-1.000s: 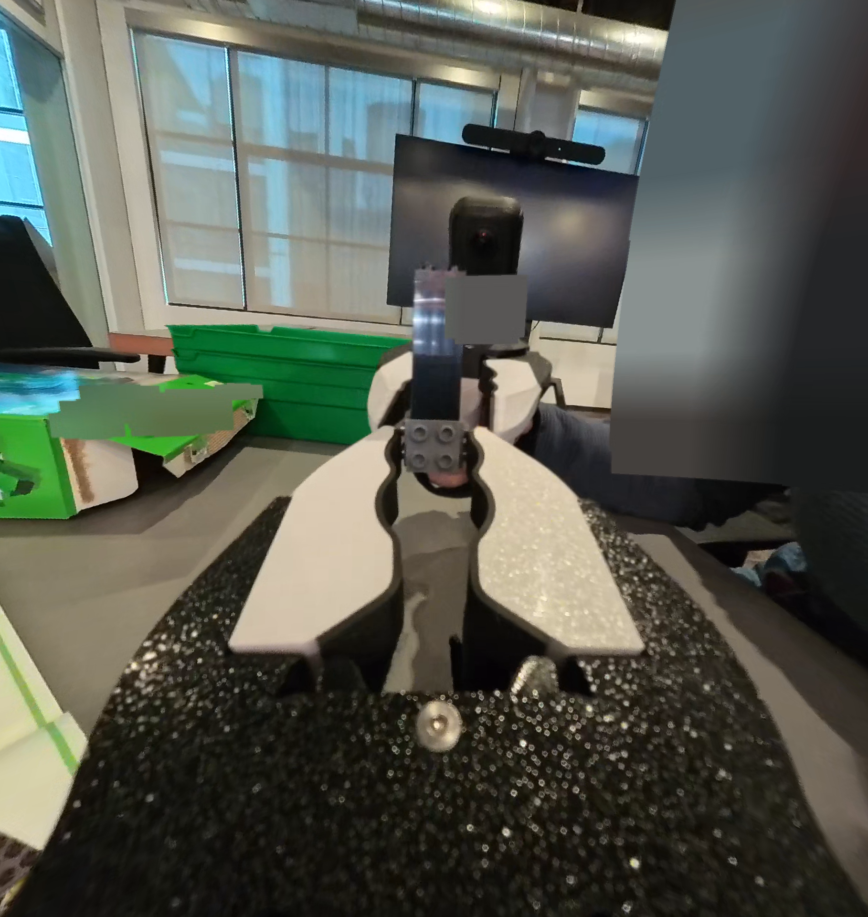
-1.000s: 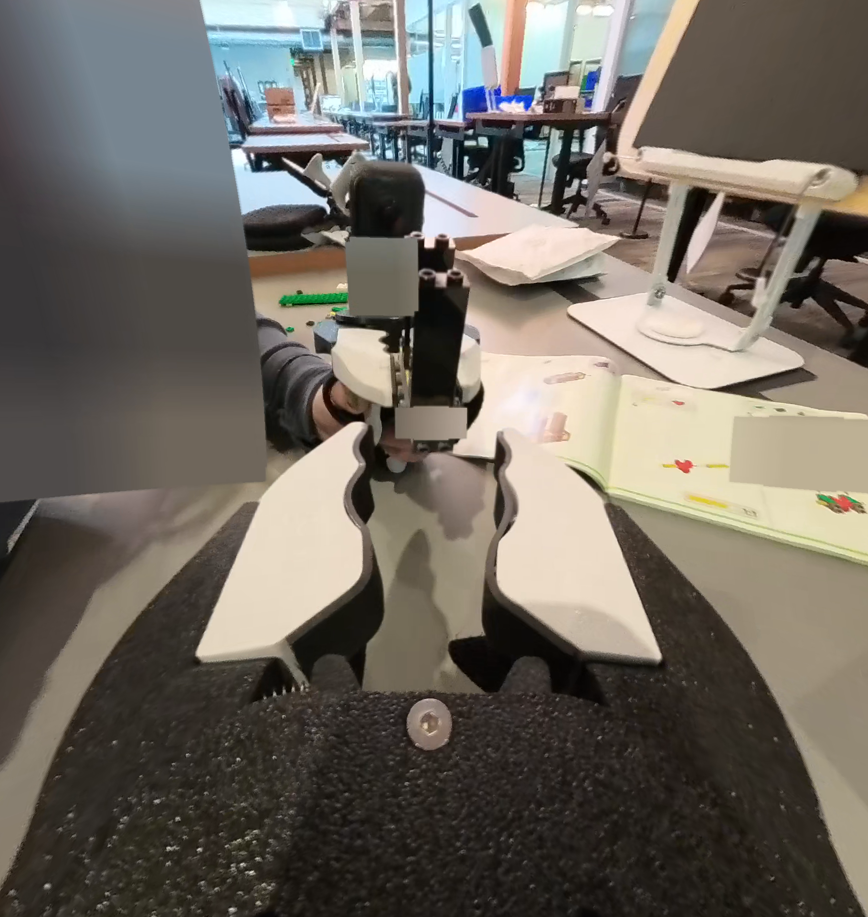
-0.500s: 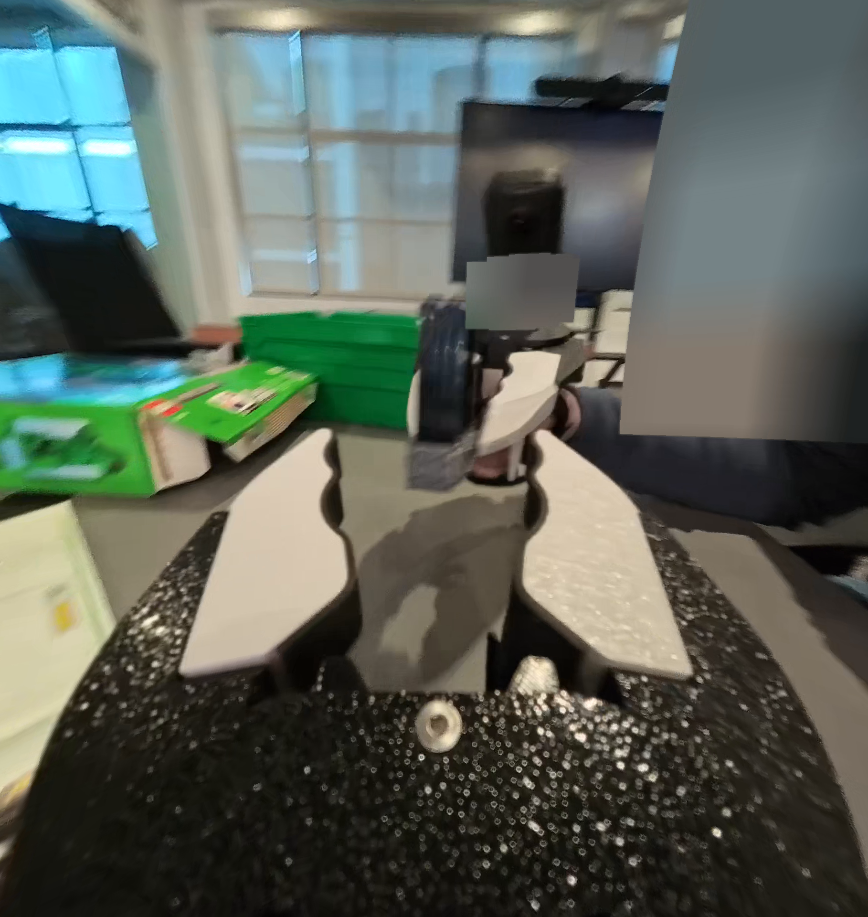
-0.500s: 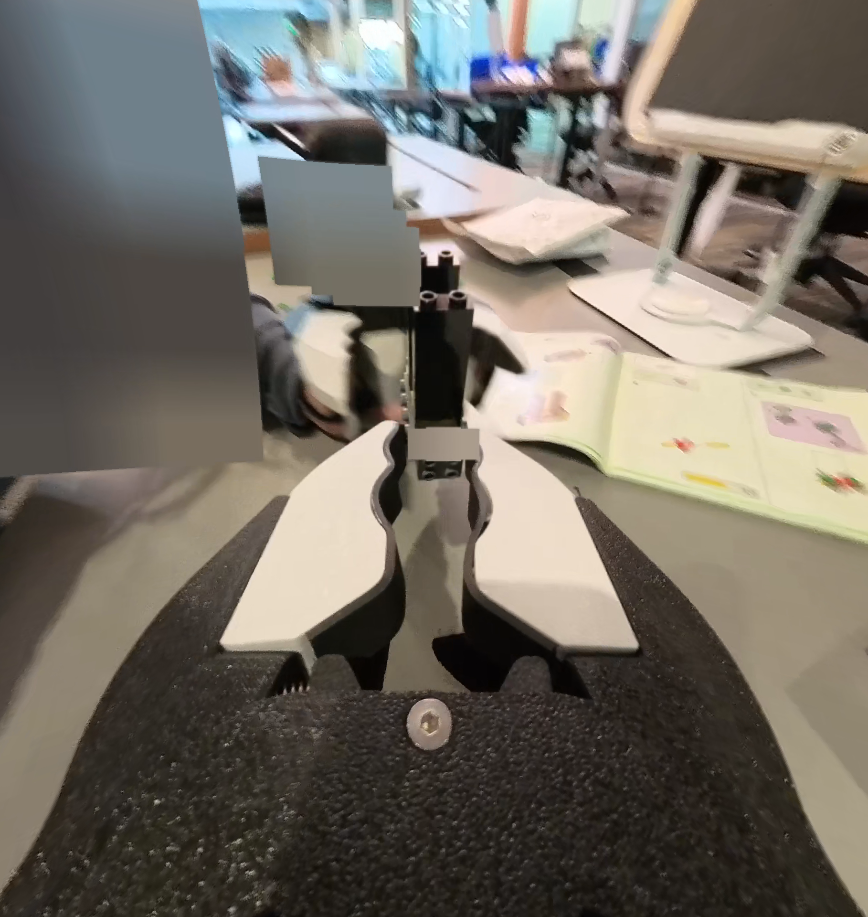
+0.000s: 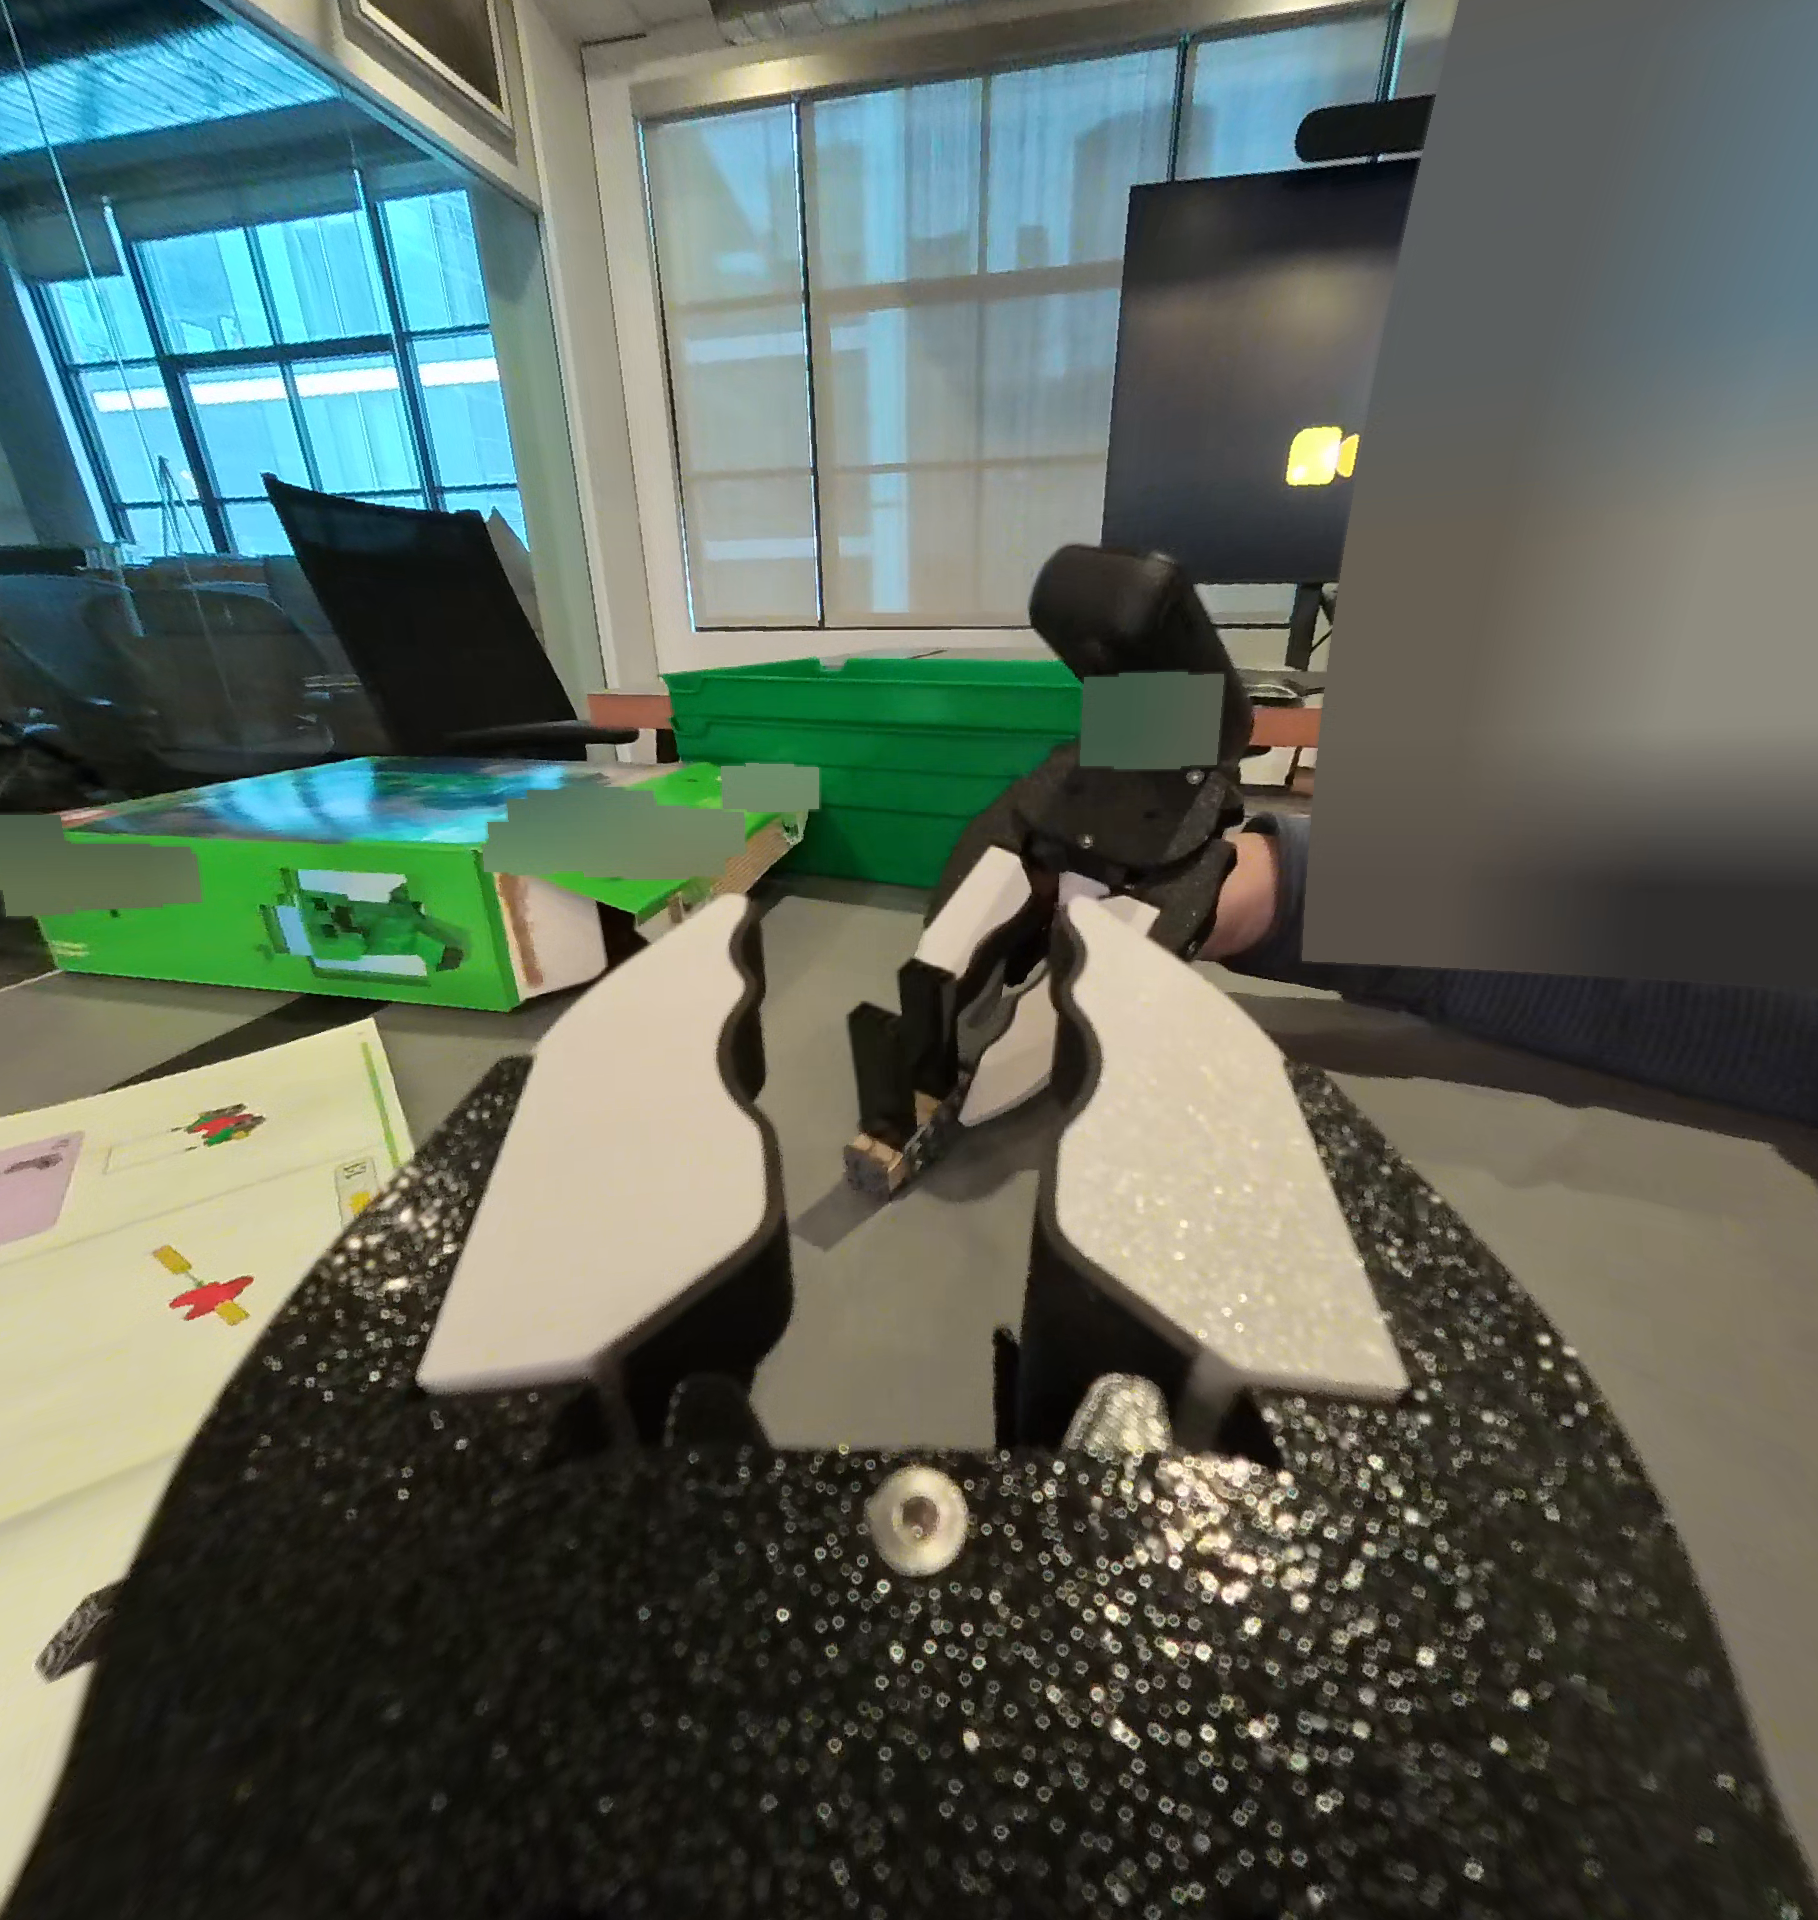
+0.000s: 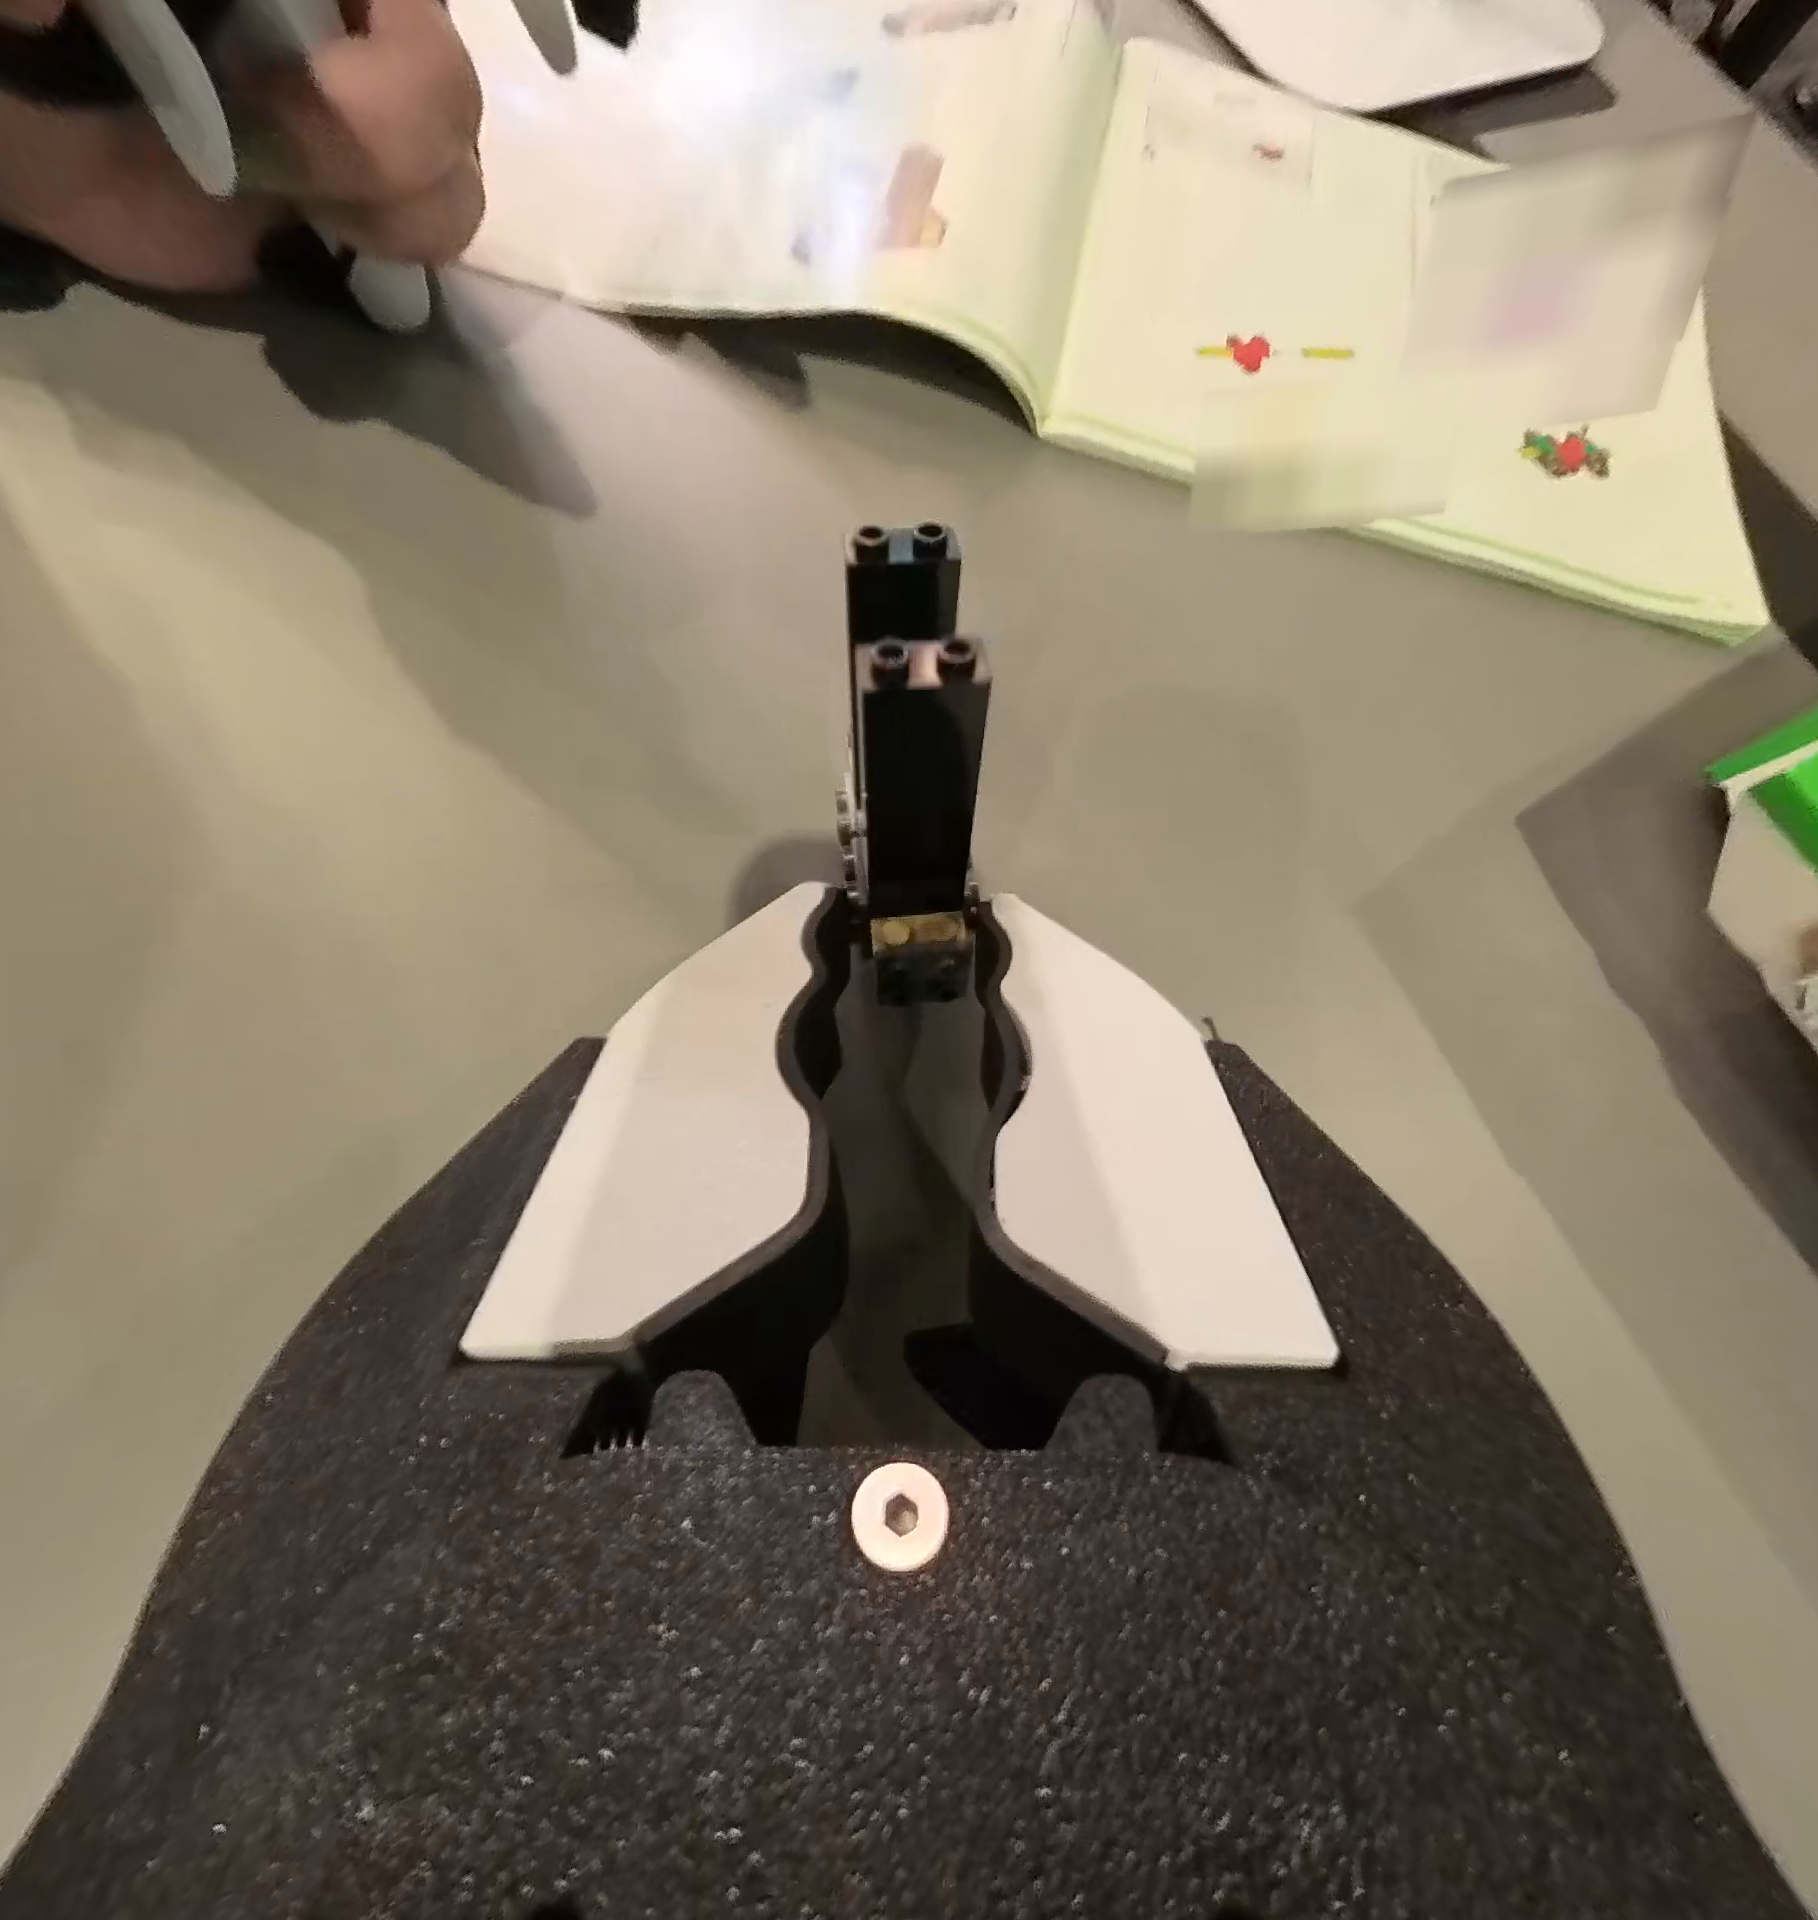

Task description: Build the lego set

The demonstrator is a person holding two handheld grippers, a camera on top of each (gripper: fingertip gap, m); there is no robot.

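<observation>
The right gripper (image 6: 910,925) pinches the black lego assembly (image 6: 915,769) by its base, its white fingers (image 6: 1102,1122) pressed against a small dark studded plate with a tan piece above it. Two tall, glossy black bricks rise from that base, one behind the other, each topped with a pair of round studs. The left gripper (image 5: 905,1039) is empty, its fingers (image 5: 624,1143) spread, and the assembly sits between and beyond them, low over the grey counter (image 5: 1507,1195); whether it touches the surface is hard to tell.

This looks like a pause between steps: the sub-build is parked in one gripper, and the next move probably calls for checking the open instruction booklet (image 6: 1248,260) and fetching another piece. A green lego box (image 5: 292,894) lies behind.
</observation>
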